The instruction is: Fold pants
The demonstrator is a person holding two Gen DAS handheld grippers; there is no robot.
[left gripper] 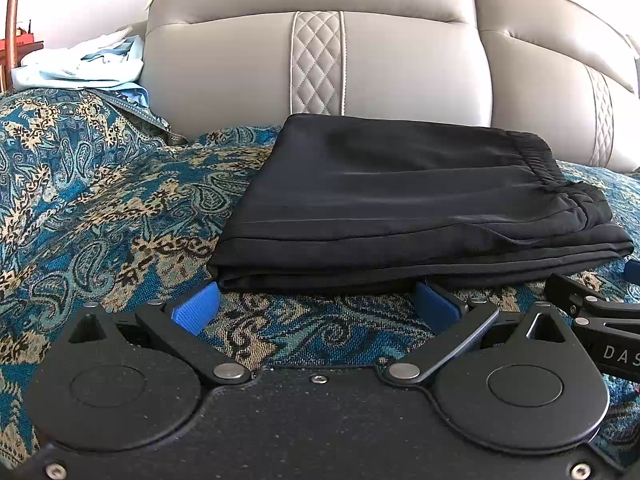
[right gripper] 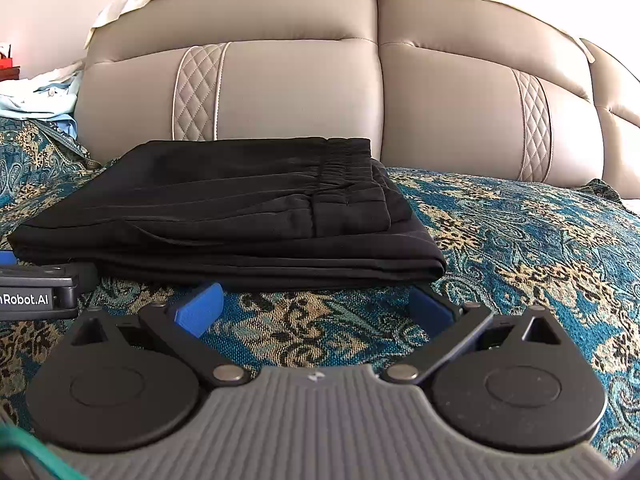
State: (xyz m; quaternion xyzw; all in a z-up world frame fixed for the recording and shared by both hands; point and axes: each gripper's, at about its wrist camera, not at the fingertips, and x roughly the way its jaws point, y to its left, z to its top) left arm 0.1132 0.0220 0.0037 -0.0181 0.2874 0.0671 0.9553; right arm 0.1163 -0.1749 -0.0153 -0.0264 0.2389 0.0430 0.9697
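Beige padded headboard (right gripper: 304, 92) backs the paisley bedspread (right gripper: 520, 248), where the black pants (right gripper: 224, 216) lie folded near its head edge. Left gripper (left gripper: 316, 304) and right gripper (right gripper: 316, 306) hang spread, empty. Soft, light, probably slippery; I'd pinch the stacked near edge.

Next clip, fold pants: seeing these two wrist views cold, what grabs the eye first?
The black pants stand out first: a neat folded stack in mid-frame, elastic waistband to the right, lying on the teal paisley bedspread. Behind them rises a padded beige headboard with quilted diamond strips. Both the left gripper and the right gripper sit open just short of the stack's near edge, holding nothing.
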